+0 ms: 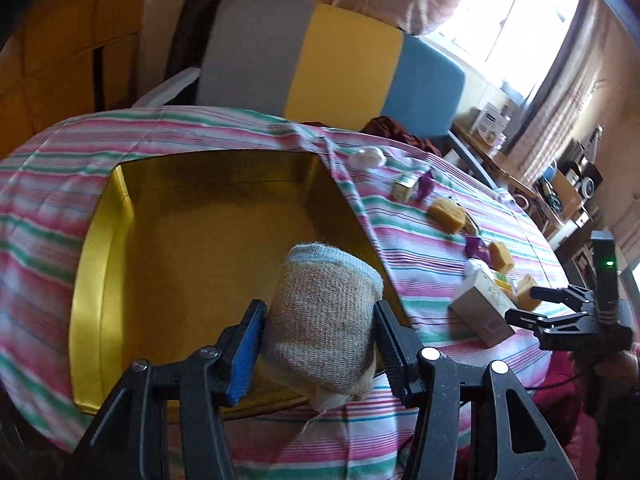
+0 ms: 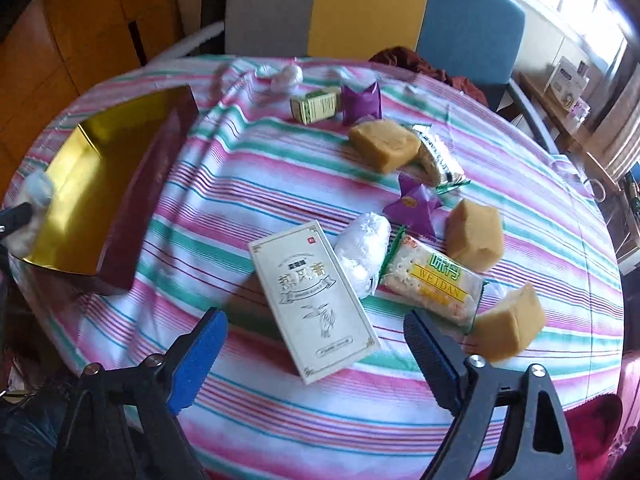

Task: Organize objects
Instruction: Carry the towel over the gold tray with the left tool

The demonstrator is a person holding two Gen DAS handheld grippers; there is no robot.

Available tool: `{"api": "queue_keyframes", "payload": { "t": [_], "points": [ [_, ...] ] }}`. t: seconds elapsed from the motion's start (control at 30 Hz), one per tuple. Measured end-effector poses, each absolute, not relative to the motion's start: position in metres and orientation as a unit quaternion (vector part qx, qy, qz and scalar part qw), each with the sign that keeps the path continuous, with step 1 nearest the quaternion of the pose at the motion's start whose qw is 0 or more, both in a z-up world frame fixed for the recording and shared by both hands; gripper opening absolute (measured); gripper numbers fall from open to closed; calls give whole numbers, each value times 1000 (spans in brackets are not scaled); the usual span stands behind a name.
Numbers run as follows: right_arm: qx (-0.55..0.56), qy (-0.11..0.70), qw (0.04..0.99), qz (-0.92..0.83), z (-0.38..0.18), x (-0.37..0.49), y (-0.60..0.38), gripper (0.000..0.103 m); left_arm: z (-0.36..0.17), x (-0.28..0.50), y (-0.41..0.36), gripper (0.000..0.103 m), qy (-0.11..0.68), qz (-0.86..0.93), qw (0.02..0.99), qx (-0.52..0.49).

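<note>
My left hand-held gripper is clamped on a rolled beige sock w/ a pale blue cuff, both pads pressed into its sides, held over the near edge of the gold-lined box. From the right wrist view the box shows dark red outer walls, sitting at the left of the striped surface. My right hand-held gripper is spread wide w/ nothing in it, hovering above the cream carton w/ printed script. Just beside that carton: a white plastic-wrapped bundle and a WEIDAN snack pack, touching each other. Tan blocks lie scattered around, one right by my right finger. Two purple wrappers, a small green box and another foil pack sit farther back; a white wad near the far edge. A grey/yellow/blue chair back stands behind the surface. Sock's lower end is hidden behind my fingers; box's near corner is cut off by the sock in the left view. Shelf stuff by the window is too blurred to read.
</note>
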State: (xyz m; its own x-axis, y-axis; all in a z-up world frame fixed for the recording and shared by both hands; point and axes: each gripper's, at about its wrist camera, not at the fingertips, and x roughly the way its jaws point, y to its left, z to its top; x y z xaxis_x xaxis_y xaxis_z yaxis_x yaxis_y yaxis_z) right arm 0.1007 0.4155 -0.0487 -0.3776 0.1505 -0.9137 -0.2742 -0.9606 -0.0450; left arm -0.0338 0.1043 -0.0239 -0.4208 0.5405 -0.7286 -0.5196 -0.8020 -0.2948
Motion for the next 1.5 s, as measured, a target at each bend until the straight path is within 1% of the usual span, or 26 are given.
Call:
{"api": "queue_keyframes", "payload": {
  "t": [0.07, 0.1, 0.2, 0.23, 0.43, 0.47, 0.67, 0.97, 1.1, 1.23, 1.5],
  "points": [
    [-559, 61, 121, 818, -59, 92, 424, 78, -27, -36, 92, 55, -21, 846, 301, -440],
    [-563, 69, 111, 816, -61, 88, 422, 71, -28, -36, 86, 55, -25, 847, 296, -442],
    [-562, 81, 88, 819, -62, 86, 418, 65, -30, -38, 72, 55, -32, 850, 282, -443],
    [-560, 88, 79, 820, -61, 86, 417, 61, -31, -38, 68, 55, -34, 851, 278, -444],
    [-558, 109, 78, 819, -78, 71, 410, 60, -34, -42, 58, 55, -43, 850, 267, -451],
    [-558, 110, 80, 819, -79, 73, 406, 53, -35, -44, 57, 55, -46, 849, 266, -454],
    [-546, 95, 89, 828, -84, 73, 402, 52, -32, -76, 53, 55, -45, 854, 240, -460],
    [-527, 108, 81, 839, -84, 76, 408, 52, -41, -165, 64, 55, -21, 860, 170, -480],
    [-519, 111, 78, 844, -85, 75, 409, 52, -52, -201, 69, 55, 4, 864, 135, -485],
    [-515, 113, 75, 846, -85, 74, 410, 52, -65, -224, 78, 55, 37, 865, 112, -487],
    [-512, 119, 72, 847, -85, 74, 412, 52, -80, -246, 87, 56, 67, 863, 98, -492]
  ]
}}
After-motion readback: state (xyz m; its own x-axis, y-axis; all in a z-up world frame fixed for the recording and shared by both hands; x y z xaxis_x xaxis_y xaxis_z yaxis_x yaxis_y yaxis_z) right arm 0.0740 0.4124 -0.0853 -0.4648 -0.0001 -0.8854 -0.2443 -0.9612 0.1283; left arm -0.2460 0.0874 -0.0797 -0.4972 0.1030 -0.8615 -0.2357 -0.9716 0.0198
